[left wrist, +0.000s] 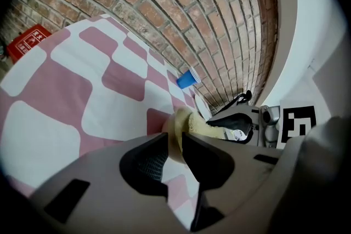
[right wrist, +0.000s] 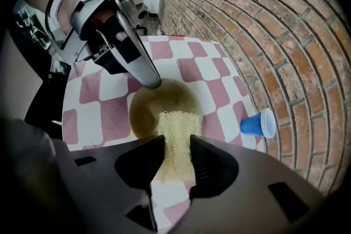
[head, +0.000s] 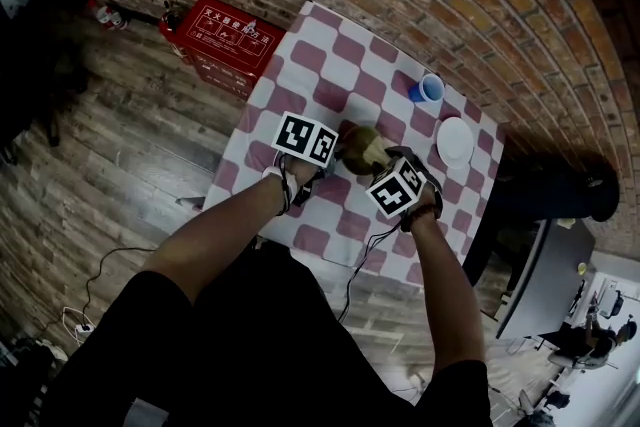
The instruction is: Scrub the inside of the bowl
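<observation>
Bowl (right wrist: 164,107) rim is being clamped between left gripper (left wrist: 175,142) jaws. Yellow scrub pad (right wrist: 176,131) is being pinched by right gripper (right wrist: 176,146) jaws and held into the bowl just ahead. White characters on red box (head: 222,37) are too small to be read.

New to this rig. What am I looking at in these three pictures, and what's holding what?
There is no robot: a person holds a two-jaw gripper in each hand. One picture comes from a camera on the person's head, looking down. The other two come from cameras riding on the grippers, looking along their jaws. The marker cubes are parts of the grippers. On the checkered table stand a bowl, a blue cup and a white plate. The left gripper is clamped on the bowl's rim. The right gripper is shut on a yellow sponge, whose end reaches into the bowl.
</observation>
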`<move>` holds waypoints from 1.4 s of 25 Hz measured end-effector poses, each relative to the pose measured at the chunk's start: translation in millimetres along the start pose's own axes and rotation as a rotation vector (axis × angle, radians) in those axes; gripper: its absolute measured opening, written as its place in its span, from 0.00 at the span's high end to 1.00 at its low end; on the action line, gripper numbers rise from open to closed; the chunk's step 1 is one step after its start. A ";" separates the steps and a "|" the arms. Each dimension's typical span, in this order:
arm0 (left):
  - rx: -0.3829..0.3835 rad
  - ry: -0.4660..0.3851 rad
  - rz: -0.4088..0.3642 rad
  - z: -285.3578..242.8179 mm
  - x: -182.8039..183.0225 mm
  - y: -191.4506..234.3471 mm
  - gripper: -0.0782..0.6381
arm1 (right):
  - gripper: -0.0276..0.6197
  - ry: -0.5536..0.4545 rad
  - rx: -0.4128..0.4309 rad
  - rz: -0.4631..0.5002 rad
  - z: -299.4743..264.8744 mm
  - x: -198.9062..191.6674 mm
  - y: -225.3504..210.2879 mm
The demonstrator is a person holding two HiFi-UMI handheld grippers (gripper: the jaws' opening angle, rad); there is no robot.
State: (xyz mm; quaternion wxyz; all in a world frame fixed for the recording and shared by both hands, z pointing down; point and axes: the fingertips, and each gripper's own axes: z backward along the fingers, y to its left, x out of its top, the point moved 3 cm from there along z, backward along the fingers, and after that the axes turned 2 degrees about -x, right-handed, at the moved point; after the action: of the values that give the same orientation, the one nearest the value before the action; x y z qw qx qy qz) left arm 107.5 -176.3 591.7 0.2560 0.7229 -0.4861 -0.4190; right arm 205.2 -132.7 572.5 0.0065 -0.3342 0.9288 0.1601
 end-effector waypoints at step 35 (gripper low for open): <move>0.227 0.142 -0.151 -31.7 -4.7 -8.8 0.83 | 0.72 0.170 -0.061 0.423 -10.6 8.6 35.4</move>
State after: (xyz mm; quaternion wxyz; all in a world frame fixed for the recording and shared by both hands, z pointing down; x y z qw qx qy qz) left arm 138.1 -169.7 602.9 0.1740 0.8095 -0.4554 -0.3271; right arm 177.5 -115.6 591.9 -0.1157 -0.1445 0.9701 0.1571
